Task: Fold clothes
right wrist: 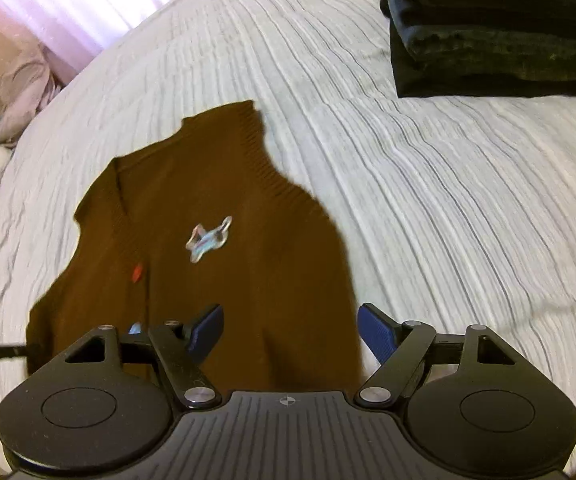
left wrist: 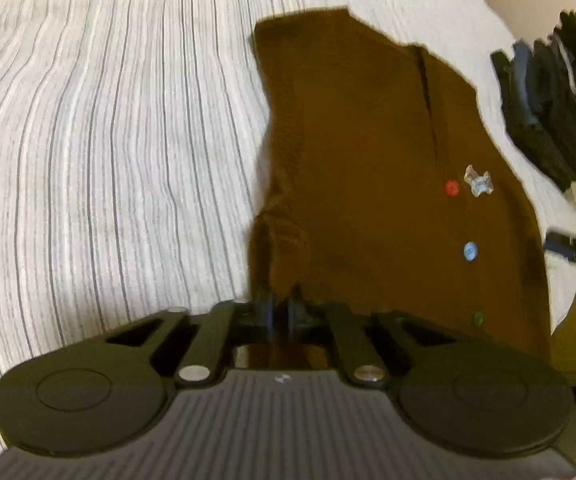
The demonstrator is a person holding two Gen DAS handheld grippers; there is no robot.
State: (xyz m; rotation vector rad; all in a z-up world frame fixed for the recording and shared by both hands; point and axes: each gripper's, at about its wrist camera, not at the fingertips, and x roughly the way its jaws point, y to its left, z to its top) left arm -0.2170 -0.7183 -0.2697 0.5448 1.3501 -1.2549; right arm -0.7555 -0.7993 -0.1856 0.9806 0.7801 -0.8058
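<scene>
A brown knit vest [right wrist: 216, 248] lies spread on the striped bed [left wrist: 108, 140], front side up, with its small bright patch [right wrist: 208, 238] and red button [left wrist: 451, 187], blue button [left wrist: 470, 251] and green button [left wrist: 478, 317] showing down the placket. The left gripper [left wrist: 282, 308] has its jaws closed almost fully together on a bunched bit of the vest's edge at the near left side, the knit gathered up just ahead of the fingers. The right gripper [right wrist: 290, 334] hovers over the other near edge with its jaws wide apart and nothing between them; its blue pads [right wrist: 376, 334] stand either side of the fabric below, and whether they touch it cannot be told. The vest looks not yet folded: both shoulders and the neckline lie open and flat towards the far side, and no layer appears doubled over, apart from the pinch at the left. A stack of dark folded clothes [right wrist: 500, 28] sits well apart towards the far right of the bed, which suggests some garments are already done and this vest is the piece in hand. Judging by this, the work on it is at its very start: one side grasped, the other yet to be taken, and every fold plus the move to the stack remains
</scene>
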